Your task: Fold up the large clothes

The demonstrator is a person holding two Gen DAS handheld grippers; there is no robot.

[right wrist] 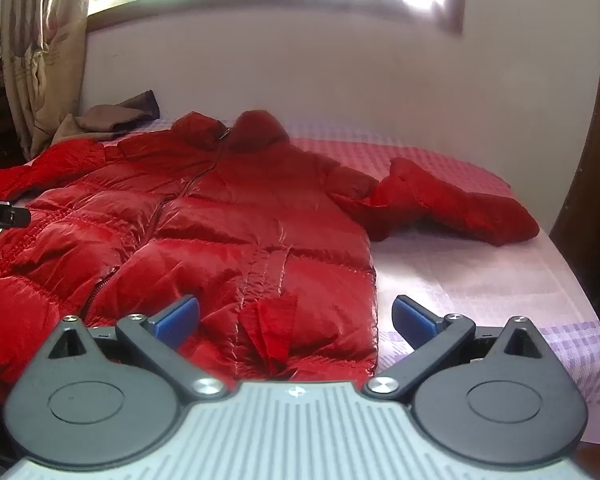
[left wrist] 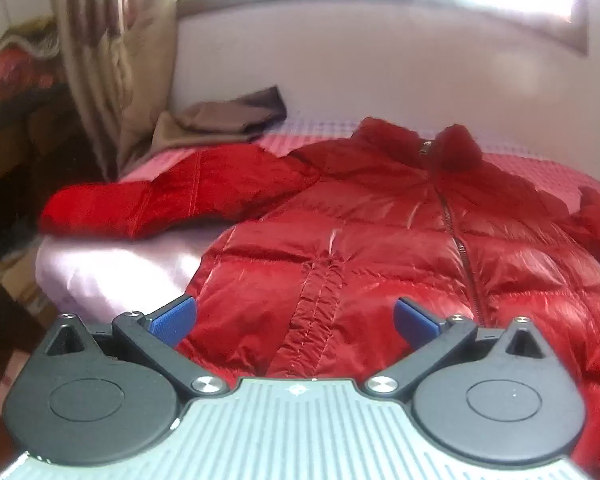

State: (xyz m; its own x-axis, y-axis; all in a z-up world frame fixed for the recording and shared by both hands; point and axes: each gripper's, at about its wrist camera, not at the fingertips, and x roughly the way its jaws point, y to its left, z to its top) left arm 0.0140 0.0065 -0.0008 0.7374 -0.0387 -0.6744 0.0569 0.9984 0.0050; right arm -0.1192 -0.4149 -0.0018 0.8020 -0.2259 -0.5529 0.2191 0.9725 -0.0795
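One glossy red quilted puffer jacket (left wrist: 380, 232) lies flat, front up, zipped, on the bed with pink-lilac checked sheet (right wrist: 480, 280); its long axis runs hem-near to collar-far, two sleeves spread sideways. Left tongs (left wrist: 296, 318) with blue pads gape open above the hem, empty. Right tongs (right wrist: 296, 316) likewise open over the hem's edge. One brown crumpled cloth (left wrist: 220, 120) sits beyond.
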